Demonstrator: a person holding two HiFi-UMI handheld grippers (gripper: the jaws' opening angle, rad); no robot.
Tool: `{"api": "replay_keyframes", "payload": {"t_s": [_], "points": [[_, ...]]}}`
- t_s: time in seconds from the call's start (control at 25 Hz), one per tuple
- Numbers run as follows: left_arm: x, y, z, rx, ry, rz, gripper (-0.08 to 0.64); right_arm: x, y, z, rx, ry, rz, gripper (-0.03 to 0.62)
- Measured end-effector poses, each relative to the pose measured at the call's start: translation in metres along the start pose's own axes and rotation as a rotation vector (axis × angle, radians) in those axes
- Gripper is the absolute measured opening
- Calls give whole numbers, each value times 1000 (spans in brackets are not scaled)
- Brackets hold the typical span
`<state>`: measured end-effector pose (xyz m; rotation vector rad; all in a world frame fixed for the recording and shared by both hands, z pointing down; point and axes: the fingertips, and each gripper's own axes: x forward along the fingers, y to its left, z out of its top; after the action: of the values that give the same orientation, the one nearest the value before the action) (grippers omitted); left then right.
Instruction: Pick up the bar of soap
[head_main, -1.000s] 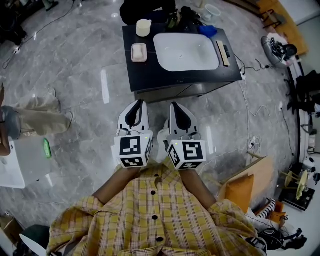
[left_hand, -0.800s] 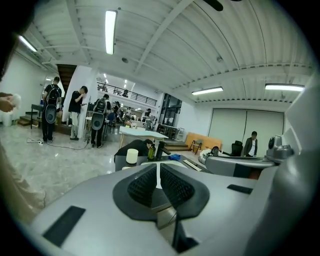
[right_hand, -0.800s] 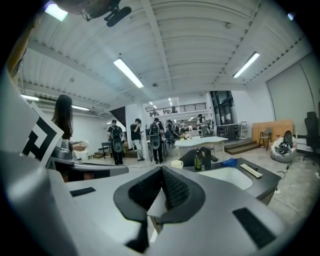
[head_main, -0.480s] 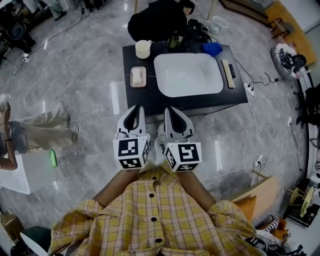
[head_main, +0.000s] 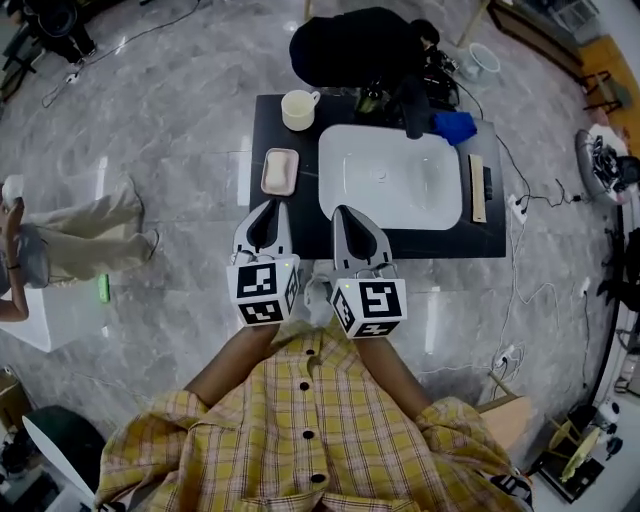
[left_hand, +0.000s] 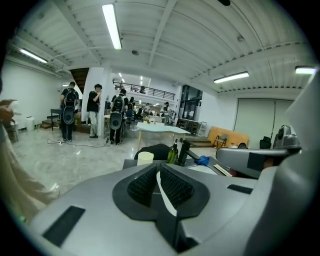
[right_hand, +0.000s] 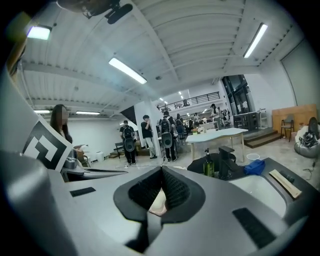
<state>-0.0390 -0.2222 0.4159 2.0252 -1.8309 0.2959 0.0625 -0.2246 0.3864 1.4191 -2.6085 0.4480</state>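
The pale bar of soap lies in a pink dish on the left part of the black table, beside the white basin. My left gripper is shut and empty, its tip at the table's front edge just short of the dish. My right gripper is shut and empty too, pointing at the basin's near left corner. In the left gripper view the jaws meet, with the cream cup beyond them. The right gripper's jaws are also together.
A cream cup, a black tap, a green bottle, a blue cloth and a wooden brush stand on the table. A dark bag sits behind it. A person is at the left; cables run at the right.
Both grippers have travelled forward together to the table. Their tips, which were over the floor short of it, now reach its front edge.
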Motion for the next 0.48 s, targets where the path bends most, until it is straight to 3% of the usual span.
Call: {"api": "replay_keyframes", "payload": {"t_s": [0.16,0.48], "points": [[31,0,-5,-13,46,45,13,23,-21,-2,8,29,37,20],[68,16,-22,-18,122,110,14,56,-22,-25,18,115,104,20]]}}
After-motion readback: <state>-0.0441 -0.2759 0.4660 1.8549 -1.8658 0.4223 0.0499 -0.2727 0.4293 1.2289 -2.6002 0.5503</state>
